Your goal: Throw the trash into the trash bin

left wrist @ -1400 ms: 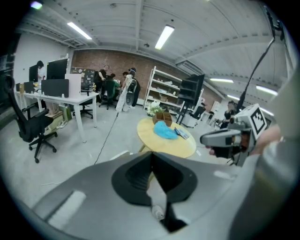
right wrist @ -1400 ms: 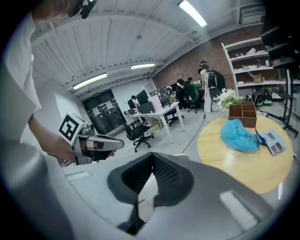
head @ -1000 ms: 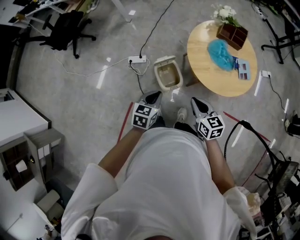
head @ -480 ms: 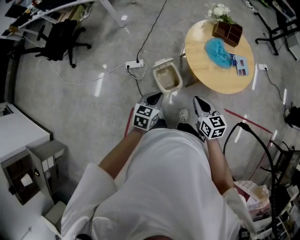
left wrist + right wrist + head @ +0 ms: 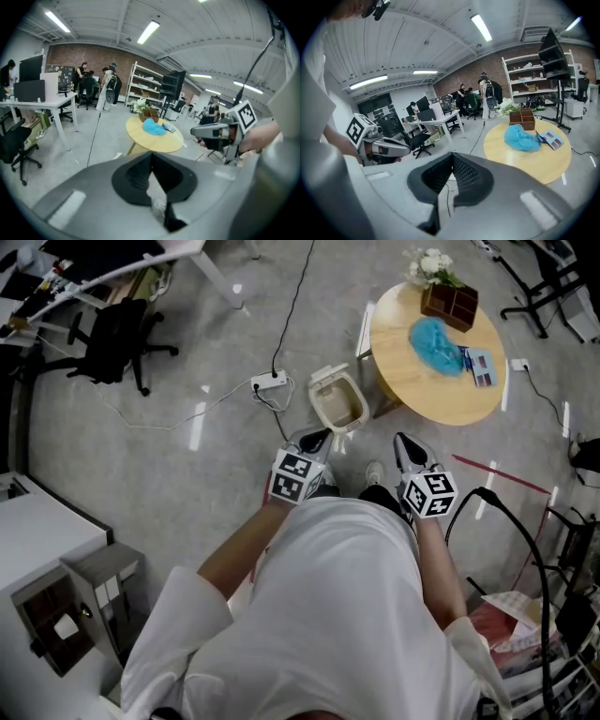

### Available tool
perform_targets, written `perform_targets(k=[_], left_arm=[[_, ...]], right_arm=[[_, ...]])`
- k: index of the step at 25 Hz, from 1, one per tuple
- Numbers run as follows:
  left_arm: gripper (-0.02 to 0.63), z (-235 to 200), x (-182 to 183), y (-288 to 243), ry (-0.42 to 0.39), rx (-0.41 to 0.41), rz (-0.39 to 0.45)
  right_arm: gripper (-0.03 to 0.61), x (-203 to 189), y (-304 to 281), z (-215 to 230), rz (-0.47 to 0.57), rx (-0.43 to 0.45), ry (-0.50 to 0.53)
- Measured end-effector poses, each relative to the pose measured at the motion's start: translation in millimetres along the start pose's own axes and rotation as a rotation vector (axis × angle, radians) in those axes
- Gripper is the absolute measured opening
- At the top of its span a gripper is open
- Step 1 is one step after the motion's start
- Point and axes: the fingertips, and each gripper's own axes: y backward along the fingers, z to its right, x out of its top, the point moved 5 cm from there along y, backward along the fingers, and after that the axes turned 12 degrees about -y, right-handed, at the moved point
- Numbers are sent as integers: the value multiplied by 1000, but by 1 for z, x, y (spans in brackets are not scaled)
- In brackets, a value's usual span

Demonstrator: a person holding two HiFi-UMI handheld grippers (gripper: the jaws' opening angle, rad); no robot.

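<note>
A beige trash bin [image 5: 339, 399] with its lid up stands on the floor beside a round wooden table [image 5: 469, 395]. On the table lies a crumpled blue thing [image 5: 436, 338], also visible as the blue thing [image 5: 521, 139] in the right gripper view. My left gripper [image 5: 312, 441] hovers just short of the bin, its jaws shut with nothing between them; the left gripper view shows that gripper [image 5: 151, 158] pointing towards the table. My right gripper [image 5: 406, 448] is held beside it, nearer the table, and this gripper [image 5: 452, 159] is also shut and empty.
A wooden box [image 5: 448, 304], white flowers [image 5: 427, 262] and a booklet [image 5: 482, 366] share the table. A power strip [image 5: 267, 382] with cables lies left of the bin. An office chair [image 5: 117, 338] stands far left, a grey cabinet [image 5: 94, 568] lower left, thick black cable [image 5: 511, 517] right.
The view has shifted a little: the bin now sits slightly closer to the left gripper's tip. Both grippers stay shut and empty, side by side.
</note>
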Motion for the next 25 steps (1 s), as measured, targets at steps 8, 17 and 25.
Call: perform_targets(k=[8, 17, 25], left_arm=[[3, -11, 2, 2, -7, -24, 18], [3, -17, 17, -14, 2, -11, 19], [3, -11, 41, -44, 24, 25, 35]], right_arm=[[0, 3, -6, -1, 32, -50, -33], [0, 19, -19, 17, 26, -47, -36], [0, 44, -32, 52, -11, 6, -22]])
